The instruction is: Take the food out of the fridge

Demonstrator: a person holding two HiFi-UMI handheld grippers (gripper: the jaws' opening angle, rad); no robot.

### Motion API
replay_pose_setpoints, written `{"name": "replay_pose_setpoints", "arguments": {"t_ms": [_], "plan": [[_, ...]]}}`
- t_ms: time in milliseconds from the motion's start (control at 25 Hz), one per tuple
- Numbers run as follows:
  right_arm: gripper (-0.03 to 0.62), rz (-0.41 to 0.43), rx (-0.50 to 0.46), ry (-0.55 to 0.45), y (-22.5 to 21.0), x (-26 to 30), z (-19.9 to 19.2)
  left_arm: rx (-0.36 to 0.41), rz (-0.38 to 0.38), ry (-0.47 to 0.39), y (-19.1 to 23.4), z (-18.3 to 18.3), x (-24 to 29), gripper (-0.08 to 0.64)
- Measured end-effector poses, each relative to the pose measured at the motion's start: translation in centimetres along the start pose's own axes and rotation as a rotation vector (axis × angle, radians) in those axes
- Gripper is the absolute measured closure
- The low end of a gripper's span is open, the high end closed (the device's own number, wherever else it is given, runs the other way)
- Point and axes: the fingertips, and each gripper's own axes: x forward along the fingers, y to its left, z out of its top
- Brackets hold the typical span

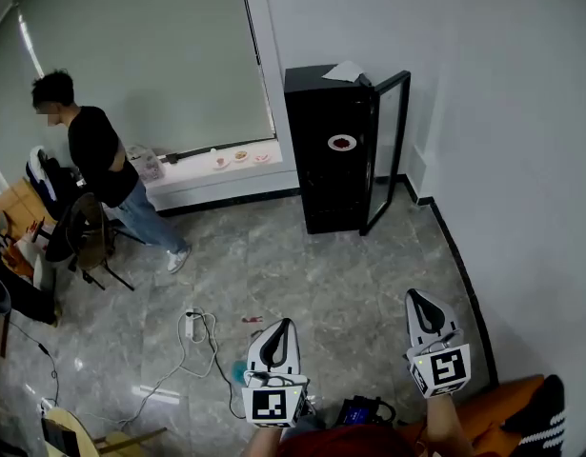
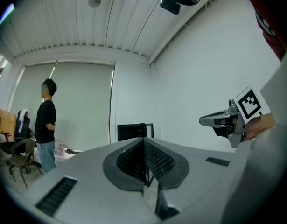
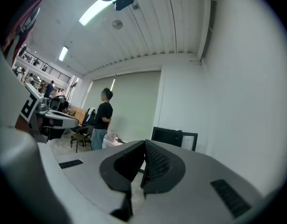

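A black fridge point(image 1: 326, 150) stands in the far corner with its glass door point(image 1: 390, 146) swung open to the right. A white plate with something red point(image 1: 342, 143) shows in its dark front. My left gripper point(image 1: 281, 324) and right gripper point(image 1: 416, 298) hang low over the floor, well short of the fridge. Both are shut with nothing between the jaws. The left gripper view looks along the closed left gripper point(image 2: 144, 140) to the fridge point(image 2: 134, 130) far off. In the right gripper view the closed right gripper point(image 3: 144, 144) also points at the fridge point(image 3: 173, 136).
A person point(image 1: 97, 150) in a black shirt stands at the left by chairs point(image 1: 88, 236). Small plates point(image 1: 240, 157) sit on the window ledge. A power strip with cable point(image 1: 192, 327) lies on the tiled floor. A white wall point(image 1: 521, 160) runs along the right.
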Motion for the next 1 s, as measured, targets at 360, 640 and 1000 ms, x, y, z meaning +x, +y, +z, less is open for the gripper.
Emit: {"name": "replay_pose_setpoints", "arguments": {"t_ms": [360, 640, 1000], "plan": [[0.571, 0.005, 0.009, -0.010, -3.6, 0.2, -1.0, 0.046, 0.006, 0.054, -2.8, -0.5, 2.8, 0.546], [0.571, 0.007, 0.015, 0.008, -5.5, 3.9, -2.7, 0.033, -0.003, 0.058, -2.4, -1.9, 7.3, 0.546], [0.571, -0.005, -0.013, 0.016, -6.5, 14.1, -2.4, -0.005, -0.036, -0.010, 2.6, -1.6, 16.7, 0.546]]}}
